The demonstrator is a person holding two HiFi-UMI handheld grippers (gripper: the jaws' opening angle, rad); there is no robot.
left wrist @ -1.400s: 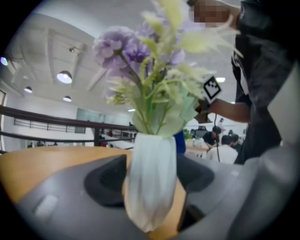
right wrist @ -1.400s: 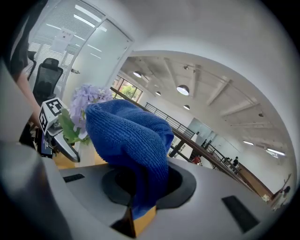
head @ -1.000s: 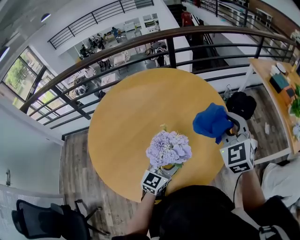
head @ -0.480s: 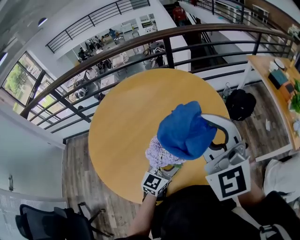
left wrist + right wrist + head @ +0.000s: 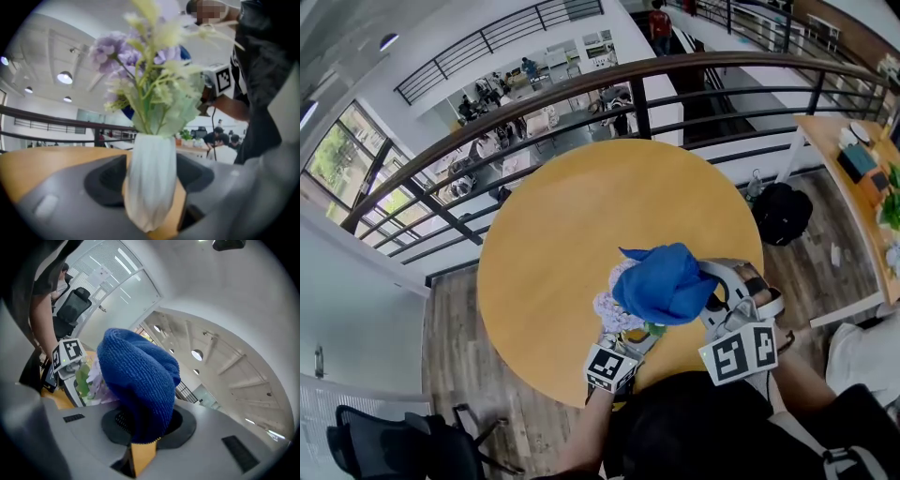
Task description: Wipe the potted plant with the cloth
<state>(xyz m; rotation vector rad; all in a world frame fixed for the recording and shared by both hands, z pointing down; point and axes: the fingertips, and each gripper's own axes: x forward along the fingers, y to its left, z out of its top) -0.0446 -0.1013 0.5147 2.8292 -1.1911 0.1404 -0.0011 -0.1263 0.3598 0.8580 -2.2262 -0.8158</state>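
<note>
Your left hand-held gripper [image 5: 150,190] is clamped on the white pot of the potted plant [image 5: 150,173], which stands upright near the close edge of the round surface [image 5: 581,216]. Your right hand-held gripper [image 5: 140,427] pinches the blue cloth [image 5: 136,380], which bunches up out of its jaws.

What the wipe turns on: from above, the plant sits just left of the right hand-held gripper [image 5: 701,298], stem axis vertical, and the cloth [image 5: 664,281] already hangs over the right side of the purple blooms [image 5: 614,307] — whether it touches them I can't tell. The right hand is the one placed to wipe, so I'd expect a sweep leftward across the blooms while the left steadies the pot.
</note>
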